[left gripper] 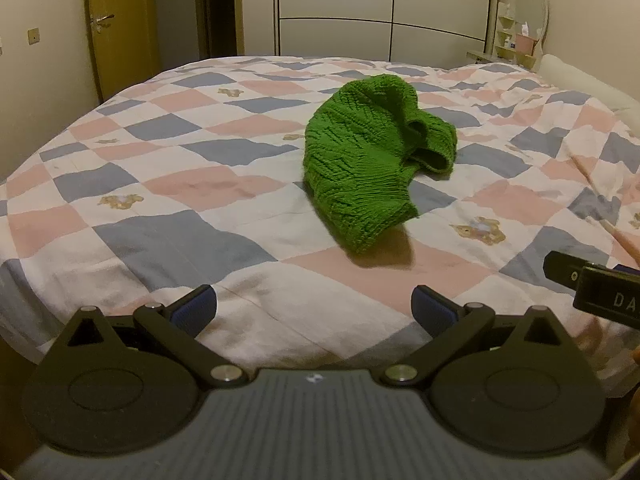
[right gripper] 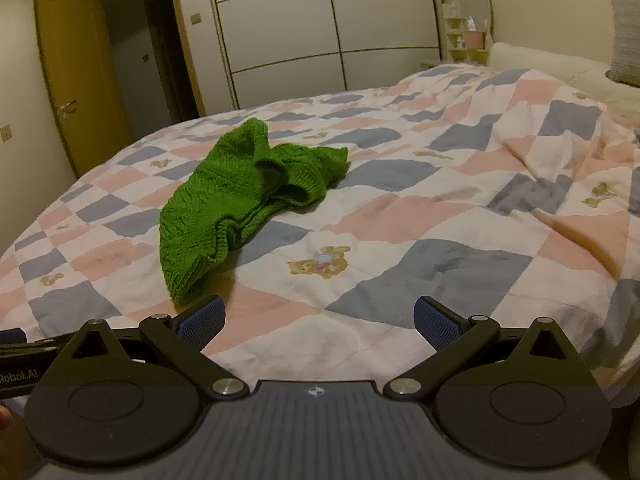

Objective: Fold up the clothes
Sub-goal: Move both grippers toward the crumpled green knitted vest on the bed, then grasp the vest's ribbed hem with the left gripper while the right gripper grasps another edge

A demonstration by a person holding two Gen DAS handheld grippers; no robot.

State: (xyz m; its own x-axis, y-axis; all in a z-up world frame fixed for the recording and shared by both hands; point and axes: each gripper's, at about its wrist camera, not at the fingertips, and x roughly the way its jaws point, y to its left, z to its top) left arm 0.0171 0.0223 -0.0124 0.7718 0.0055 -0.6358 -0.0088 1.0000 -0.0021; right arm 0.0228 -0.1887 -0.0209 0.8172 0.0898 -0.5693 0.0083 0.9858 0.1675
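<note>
A green knitted garment (left gripper: 368, 152) lies crumpled in a heap on the checked bedspread (left gripper: 168, 184), ahead of both grippers. My left gripper (left gripper: 314, 308) stands open near the bed's front edge, short of the garment, with nothing between its blue pads. In the right wrist view the same green garment (right gripper: 236, 196) lies ahead and to the left. My right gripper (right gripper: 318, 320) is open too, its left pad just short of the garment's near corner. The right gripper's body (left gripper: 600, 288) shows at the right edge of the left wrist view.
The bed is covered with a pink, blue and white quilt (right gripper: 440, 208) that has wrinkles toward the right. A white wardrobe (left gripper: 380, 8) stands behind the bed, a wooden door (left gripper: 108, 28) at far left. A small mirror and shelf (left gripper: 528, 20) sit at far right, by a pillow (right gripper: 624, 36).
</note>
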